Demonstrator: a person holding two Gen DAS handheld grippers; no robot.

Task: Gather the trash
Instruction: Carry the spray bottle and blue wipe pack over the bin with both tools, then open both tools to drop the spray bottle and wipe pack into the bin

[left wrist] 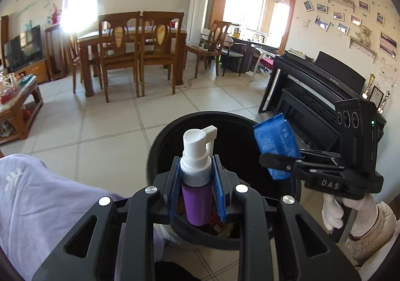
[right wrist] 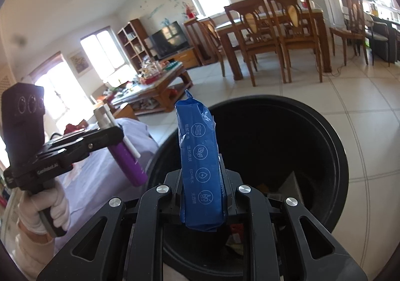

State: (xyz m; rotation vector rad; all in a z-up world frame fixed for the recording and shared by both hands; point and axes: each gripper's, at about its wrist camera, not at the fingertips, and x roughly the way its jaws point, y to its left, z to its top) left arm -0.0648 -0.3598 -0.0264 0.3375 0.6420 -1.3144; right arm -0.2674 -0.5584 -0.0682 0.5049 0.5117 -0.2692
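I have both tongs loaded above the black trash bin (left wrist: 160,146). My left gripper (left wrist: 196,178) is clamped narrow on a purple spray bottle (left wrist: 196,202), the 2 blue pads (left wrist: 220,193) pressing its sides just under the white pump head (left wrist: 197,146); the bottle stands upright between the fingers with its base over the near rim of the bin. In the right wrist view the same bottle (right wrist: 130,163) hangs tilted from that gripper (right wrist: 120,135), beside the bin's left edge and in front of a lilac sleeve or trouser leg (I cannot tell which).

My right gripper (right wrist: 202,181) is also pinched narrow, holding a blue wet-wipe pack (right wrist: 200,163) on edge, its crimped top end up and white icons printed down its face. From the left wrist camera that pack (left wrist: 275,143) sits over the far right rim of the bin, gripped by the black fingers (left wrist: 280,159), with a white-gloved hand (left wrist: 350,213) on the handle below.

The bin (right wrist: 335,156) is open, and some scraps of trash (right wrist: 235,238) lie at its bottom. It stands on pale floor tiles (left wrist: 112,130), with a black piano (left wrist: 320,85) just behind it.
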